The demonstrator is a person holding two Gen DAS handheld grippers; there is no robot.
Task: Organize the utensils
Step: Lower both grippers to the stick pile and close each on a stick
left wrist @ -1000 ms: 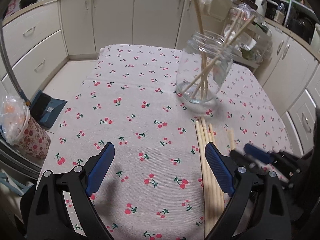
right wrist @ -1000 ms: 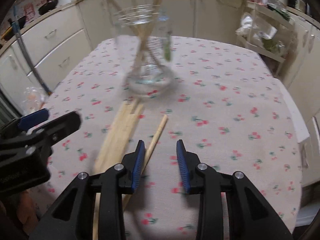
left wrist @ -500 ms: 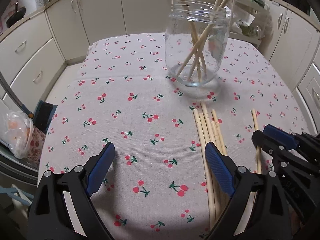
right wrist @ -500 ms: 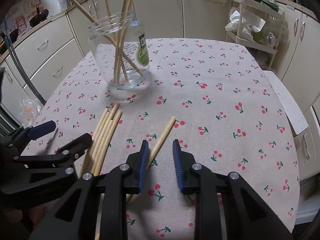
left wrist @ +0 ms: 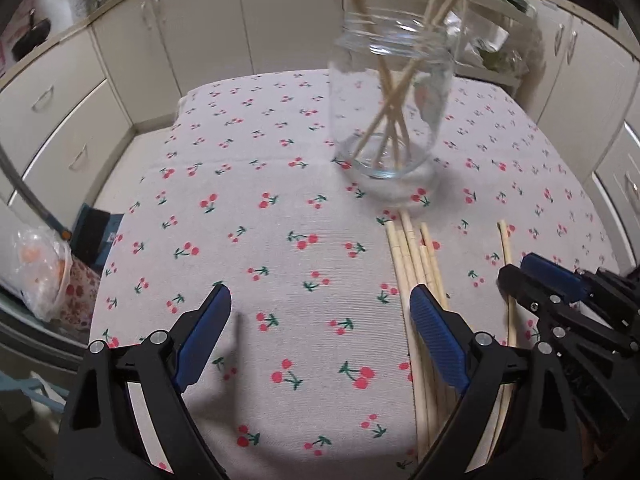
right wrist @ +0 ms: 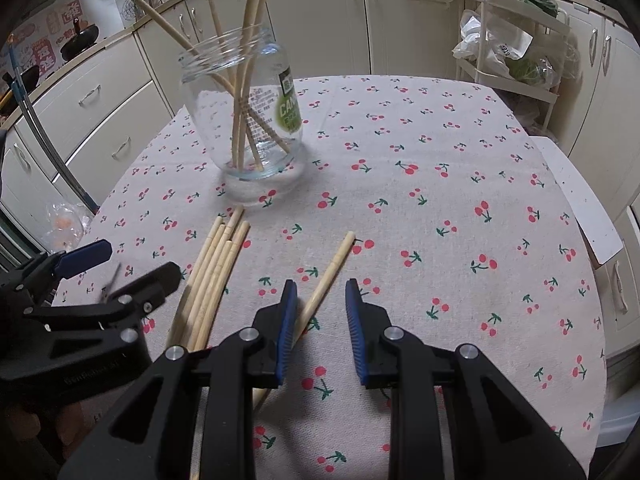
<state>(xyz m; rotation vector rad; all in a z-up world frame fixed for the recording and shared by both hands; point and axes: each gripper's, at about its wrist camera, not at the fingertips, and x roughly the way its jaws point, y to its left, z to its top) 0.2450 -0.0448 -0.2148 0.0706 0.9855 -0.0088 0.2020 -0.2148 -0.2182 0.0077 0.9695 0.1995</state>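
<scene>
- Lying flat on the cherry-print tablecloth point(right wrist: 440, 152): one lone chopstick point(right wrist: 326, 276), long axis running from about 7 o'clock to 1 o'clock in the right wrist view, far tip aimed toward 1 o'clock.
- Bundle of chopsticks point(right wrist: 212, 276), just to the lone stick's 9 o'clock side; parallel, touching one another, far tips aimed at the jar's foot (count unclear where they overlap).
- Glass jar point(right wrist: 244, 108), upright at 11 o'clock of the lone stick; several chopsticks already stand in it, leaning crossed, tops fanning out above the rim.
- Right gripper point(right wrist: 320, 320): jaws narrowly apart, nothing clamped; the lone stick passes just beside and under the left pad, not plainly between the two.
- Left gripper point(left wrist: 320, 336): jaws wide apart, empty, hovering over bare cloth; the bundle runs under its right finger.
- Hazards, as judged: closing now could catch the lone stick off-centre, so it pivots or skids on the cloth; a stick held near one end may swing and strike the jar rim, or meet the crossed sticks inside and jam; the two grippers work close together (a knock is possible).
- Surroundings: cream kitchen cabinets point(right wrist: 120, 92) at 9 to 12 o'clock.
</scene>
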